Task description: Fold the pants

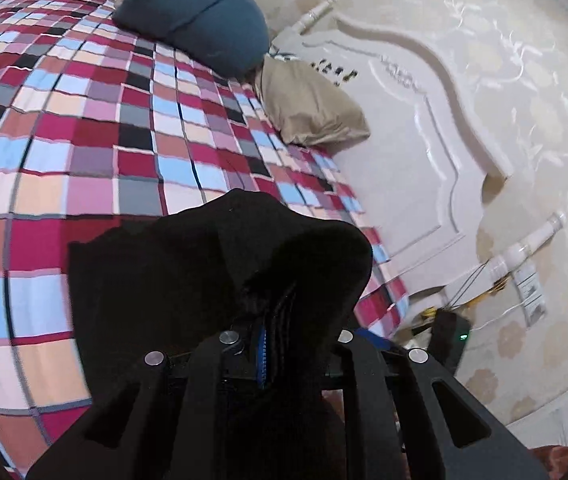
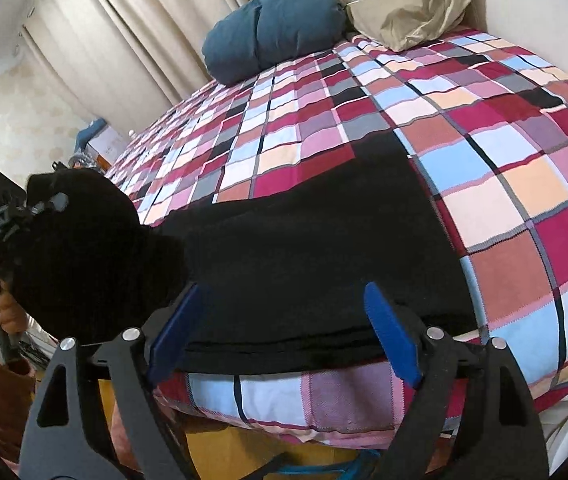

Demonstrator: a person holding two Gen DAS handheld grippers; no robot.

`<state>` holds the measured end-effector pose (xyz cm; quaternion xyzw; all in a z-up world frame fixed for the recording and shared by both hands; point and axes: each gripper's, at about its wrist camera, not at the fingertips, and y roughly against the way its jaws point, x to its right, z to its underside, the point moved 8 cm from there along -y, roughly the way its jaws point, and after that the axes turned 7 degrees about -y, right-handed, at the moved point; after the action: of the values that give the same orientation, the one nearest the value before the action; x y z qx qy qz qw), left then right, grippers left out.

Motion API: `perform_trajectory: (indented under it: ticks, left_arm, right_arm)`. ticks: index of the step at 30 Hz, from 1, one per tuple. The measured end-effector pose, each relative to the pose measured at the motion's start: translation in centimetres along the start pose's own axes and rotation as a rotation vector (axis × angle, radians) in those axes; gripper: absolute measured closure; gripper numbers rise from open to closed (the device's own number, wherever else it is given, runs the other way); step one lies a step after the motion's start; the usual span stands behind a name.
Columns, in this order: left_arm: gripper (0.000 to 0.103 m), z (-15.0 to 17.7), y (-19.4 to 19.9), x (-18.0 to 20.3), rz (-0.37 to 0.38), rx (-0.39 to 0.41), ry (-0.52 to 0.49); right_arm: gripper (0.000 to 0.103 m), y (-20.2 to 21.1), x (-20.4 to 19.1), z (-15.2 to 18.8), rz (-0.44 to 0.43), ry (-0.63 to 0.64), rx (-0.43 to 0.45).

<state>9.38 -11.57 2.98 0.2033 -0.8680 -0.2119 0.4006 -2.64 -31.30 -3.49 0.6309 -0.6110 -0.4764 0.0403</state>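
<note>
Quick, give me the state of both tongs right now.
Left tongs: closed on the black pants, one end lifted.
Right tongs: open, holding nothing, above the pants' near edge.

Both my wrist cameras look down past my jaws, close over the checked bedspread [image 1: 84,152], sharing the blue pillow [image 2: 272,28].

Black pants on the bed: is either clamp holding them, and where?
The left gripper pinches a lifted end of the black pants; which end is unclear. The right gripper holds nothing.
</note>
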Motion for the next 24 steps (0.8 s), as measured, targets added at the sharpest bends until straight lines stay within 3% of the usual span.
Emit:
perform_trajectory:
  ticks: [2, 7, 12, 24]
  left_arm:
    - [0.09, 0.4, -1.3, 0.2, -0.013, -0.018, -0.008]
    - [0.089, 1.5, -4.1, 1.1, -0.085, -0.058, -0.067]
    - [0.089, 2.6, -6.8, 1.9, -0.128, -0.084, -0.099]
    - [0.089, 2.7, -12.6, 6.9, -0.139, -0.121, -0.199]
  right_arm:
    - [0.01, 0.4, 0.5, -0.2, 0.006, -0.011, 0.019]
    - [0.004, 1.5, 2.4, -0.9, 0.02, -0.072, 0.083]
    - [0.004, 2.3, 4.1, -1.2, 0.014, -0.134, 0.114]
    - [0.003, 3.0, 5.4, -1.2, 0.004, -0.141, 0.115]
